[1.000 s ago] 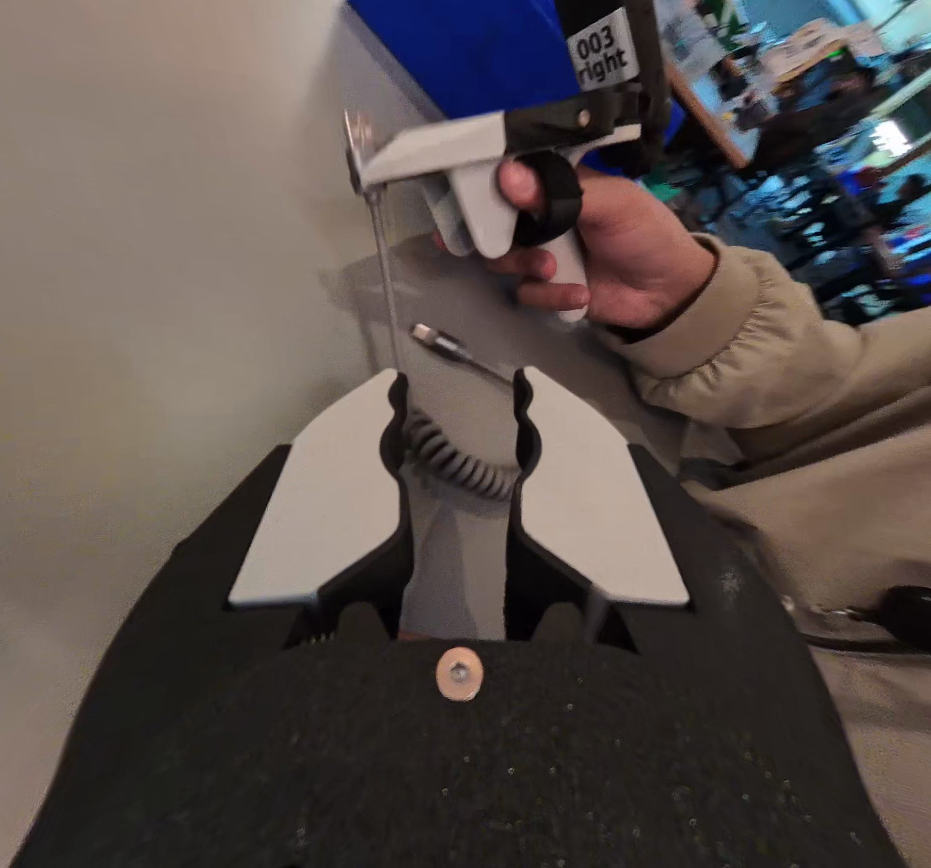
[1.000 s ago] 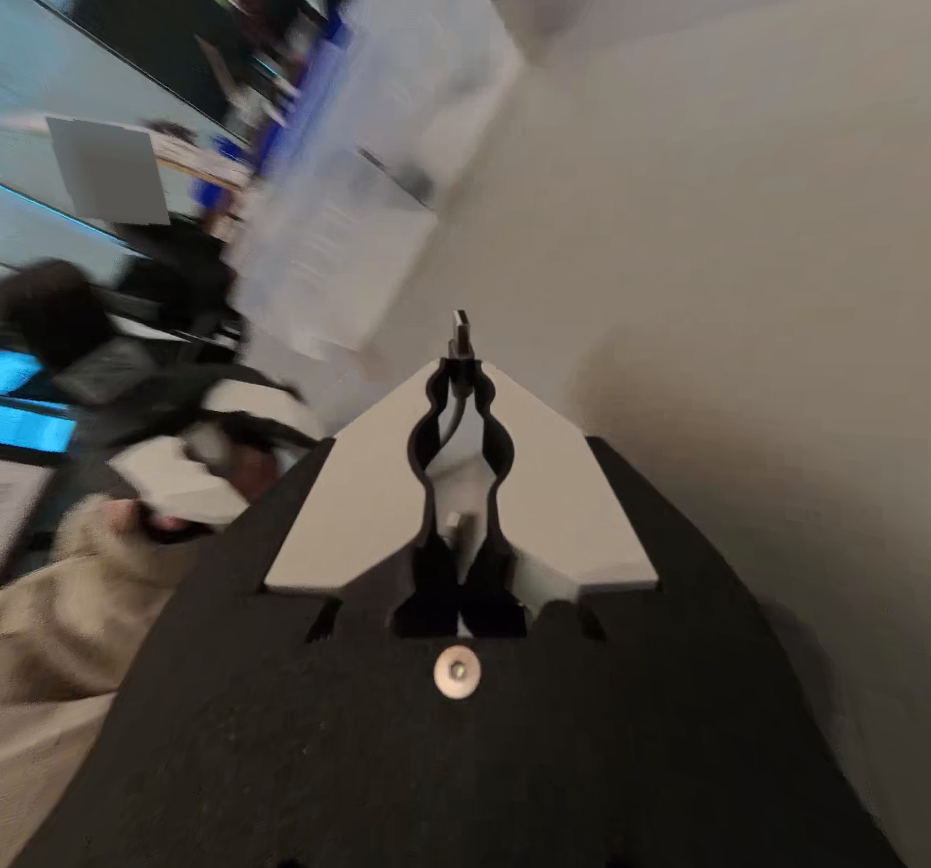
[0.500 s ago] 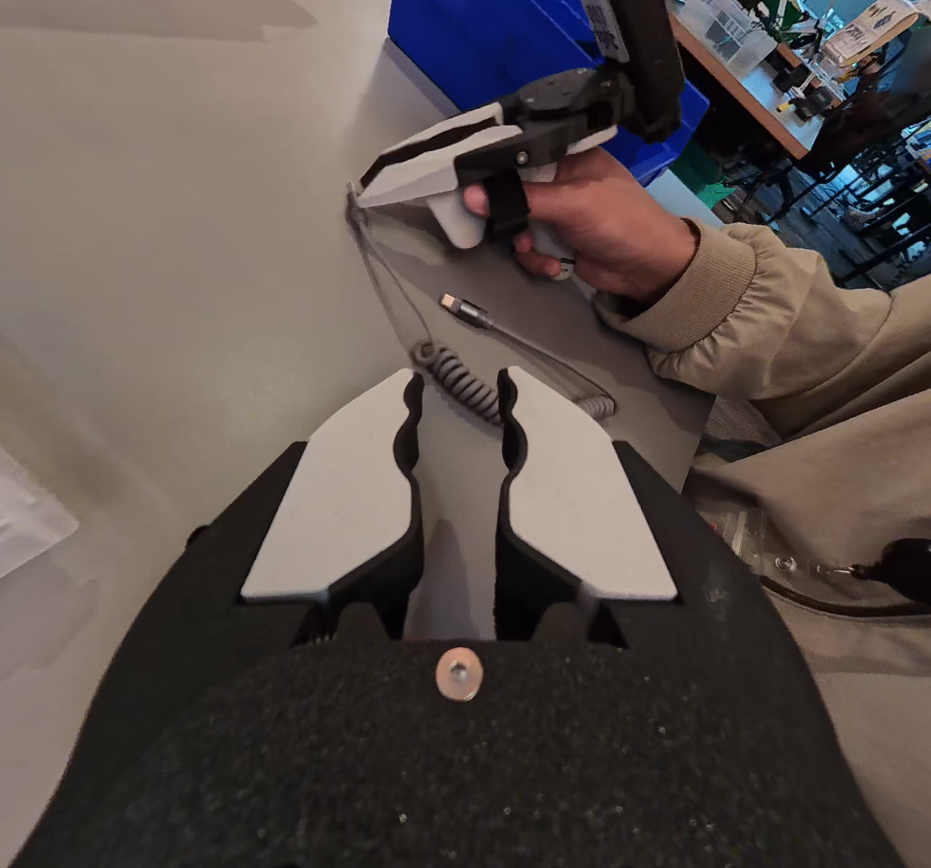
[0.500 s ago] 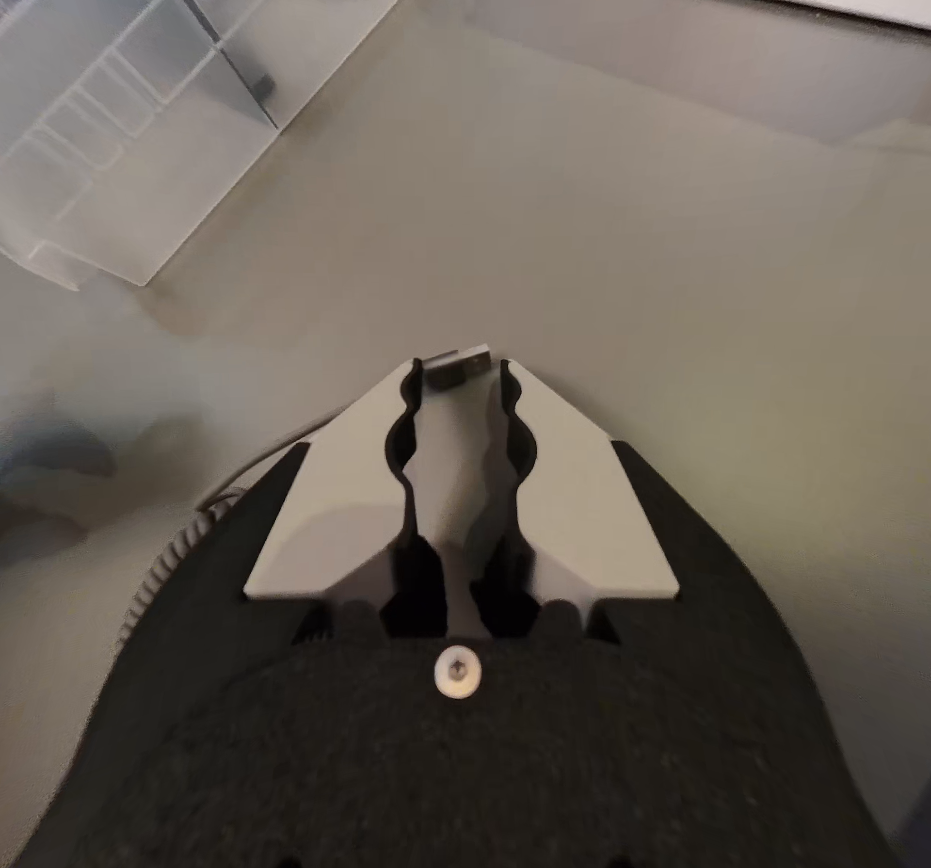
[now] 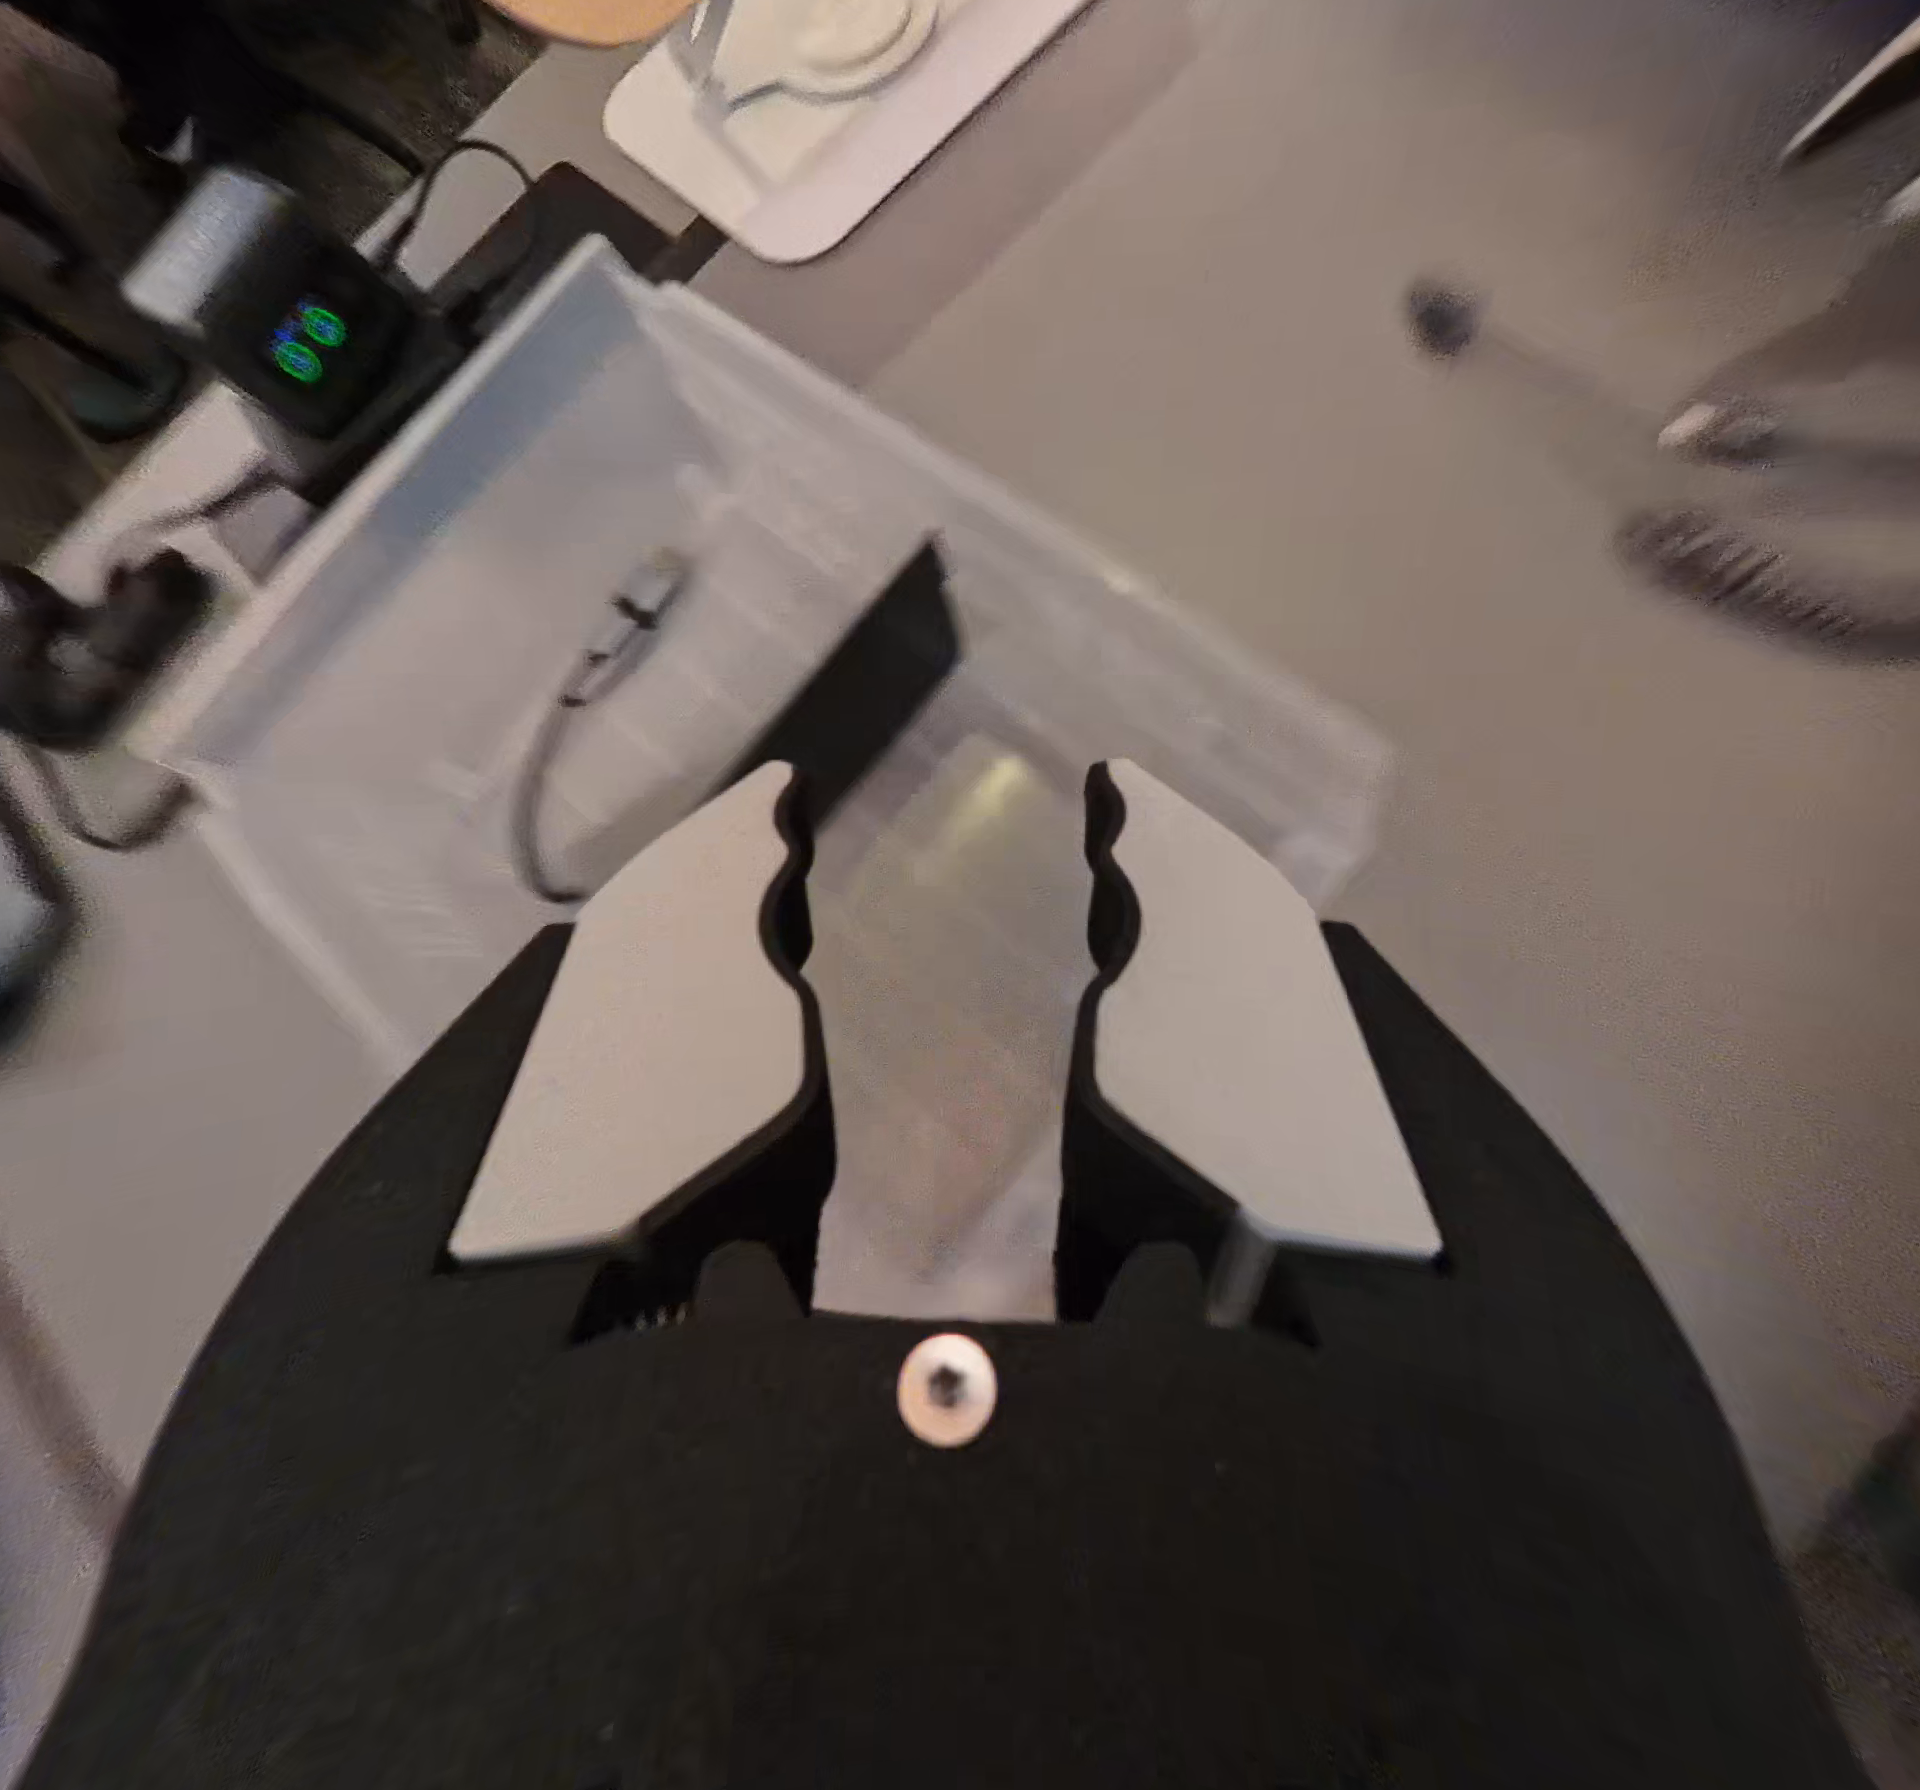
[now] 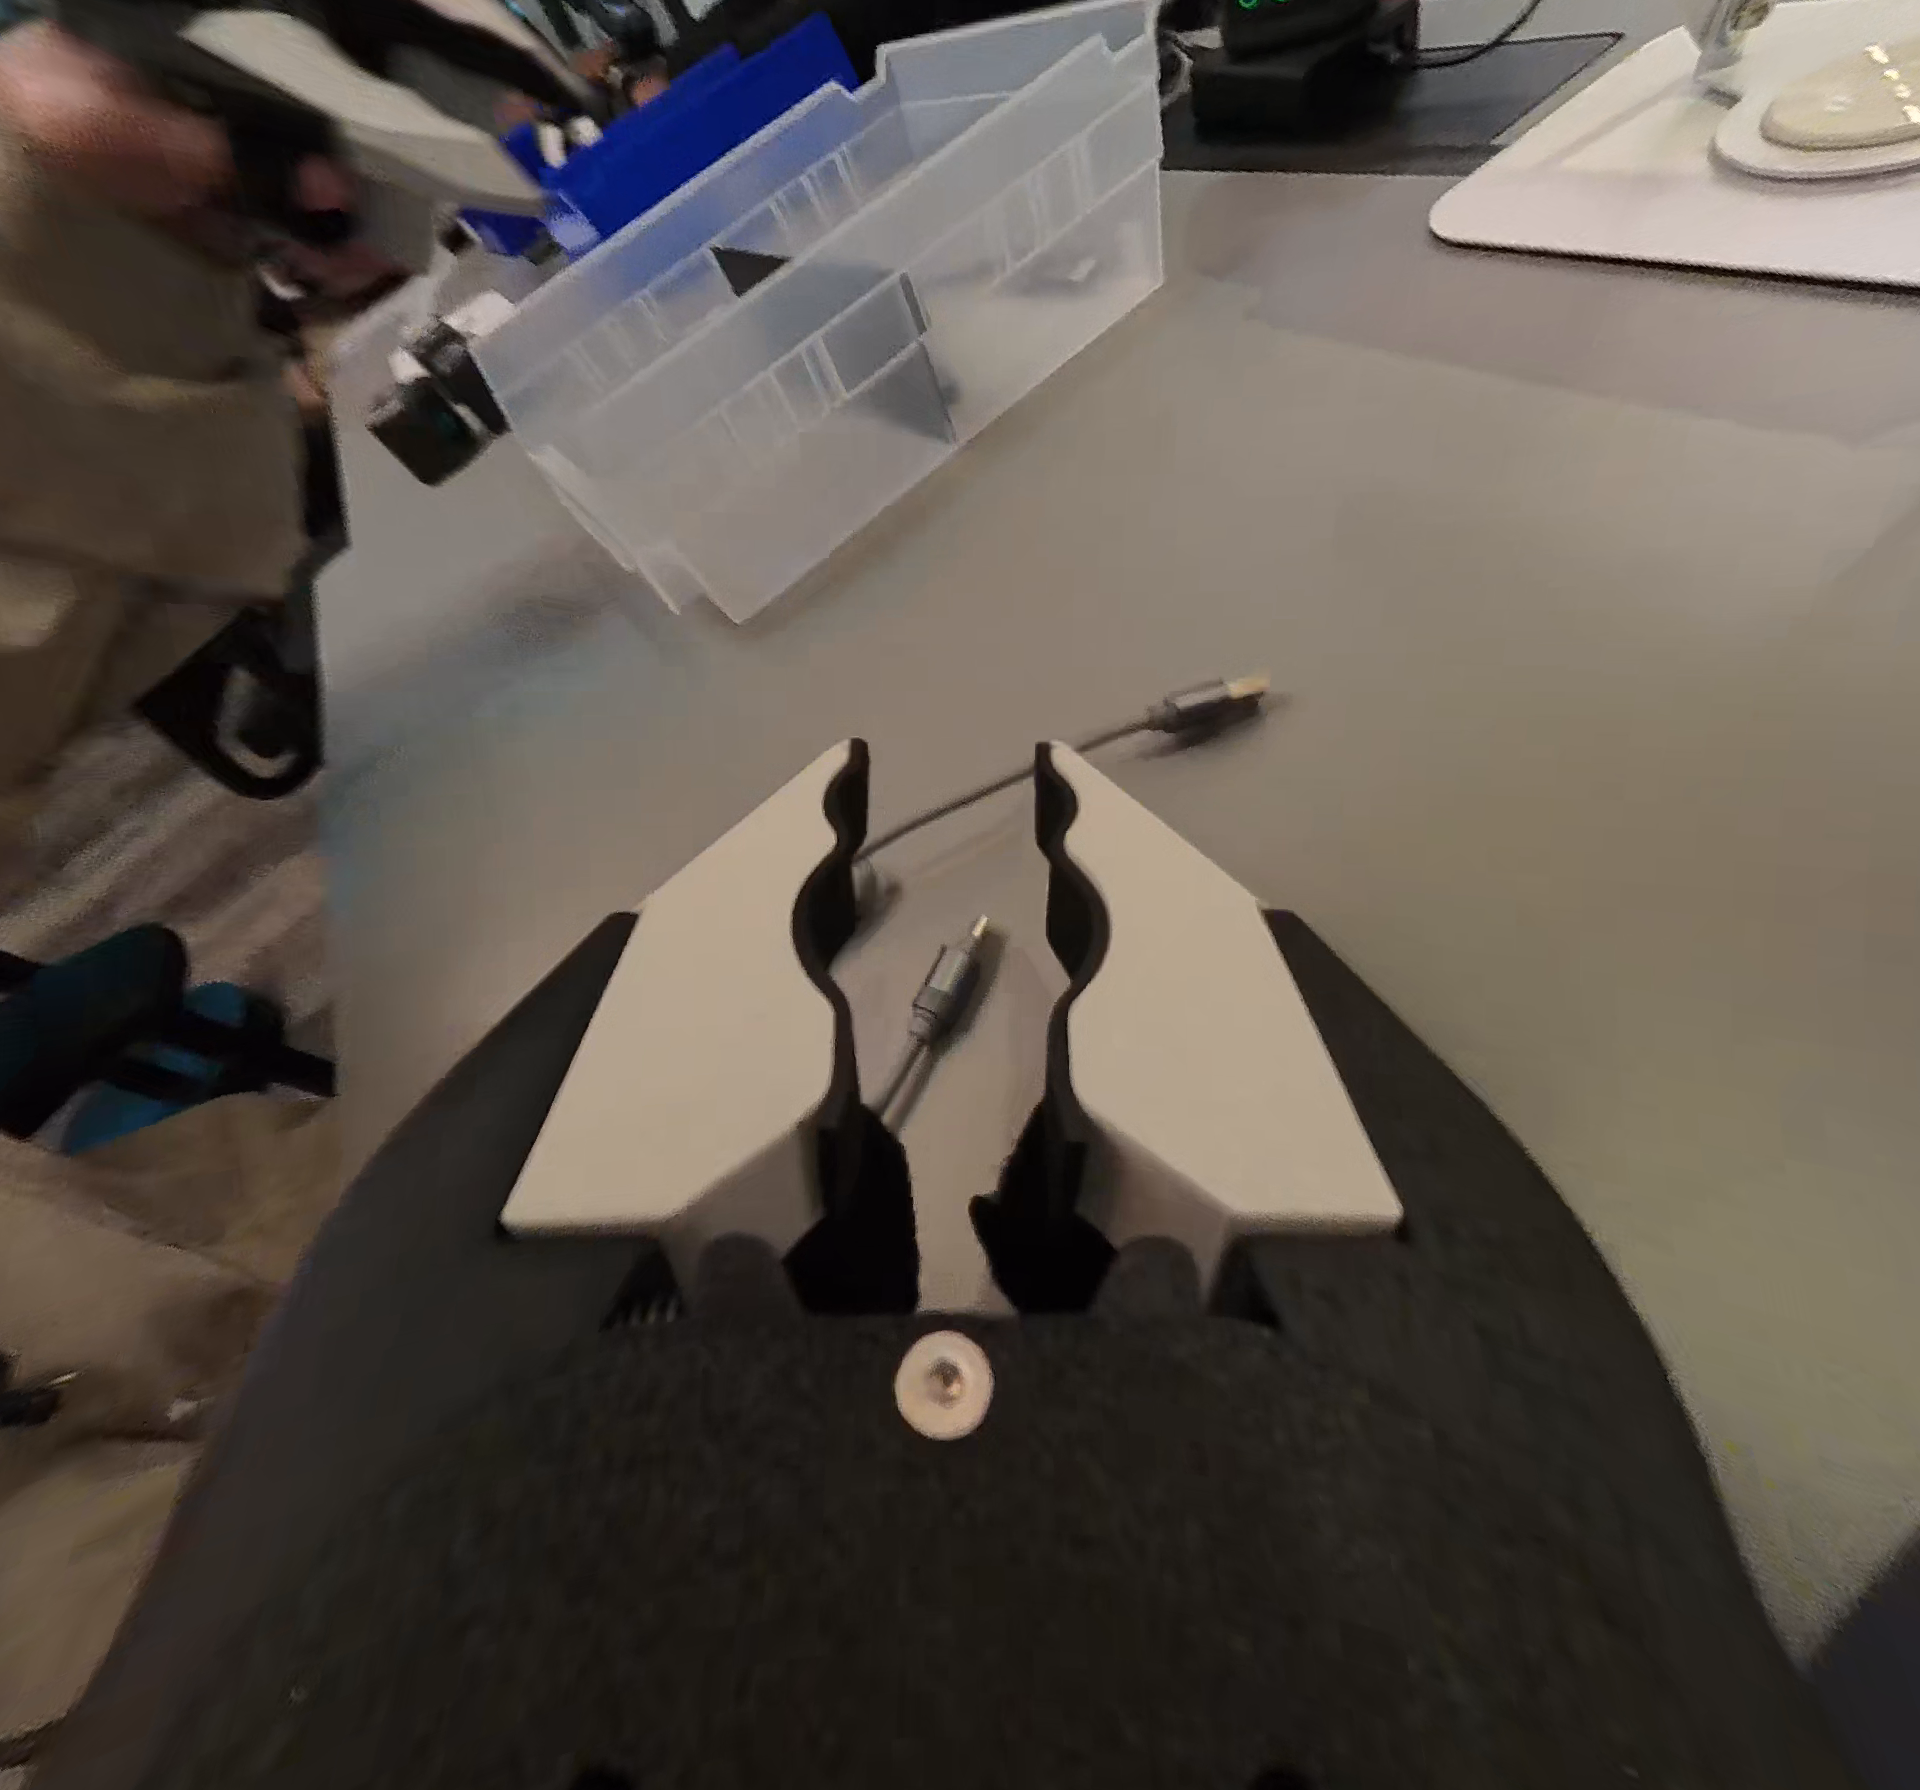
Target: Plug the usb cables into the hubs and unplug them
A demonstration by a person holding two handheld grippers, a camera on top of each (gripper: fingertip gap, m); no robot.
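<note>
Left wrist view: the left gripper point(image 5: 940, 784) hangs above a clear bin point(image 5: 1195, 639), jaws wide and empty; inside lie a black hub point(image 5: 883, 670) and a cable point(image 5: 613, 660).

Right wrist view: the right gripper point(image 6: 951, 758), jaws wide, empty, hovers over the table point(image 6: 1507, 701); a coiled cable's 2 plugs point(image 6: 951, 977) lie near it.

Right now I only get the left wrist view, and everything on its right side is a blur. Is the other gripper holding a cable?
Observer: No. The right gripper is open and empty; a small plug lies on the table, seen between its fingers.
Operator: Is there only that one plug out there?
Observer: No, a wider USB plug on a thin lead lies flat on the table farther out, nearer than the clear bin and apart from it.
</note>
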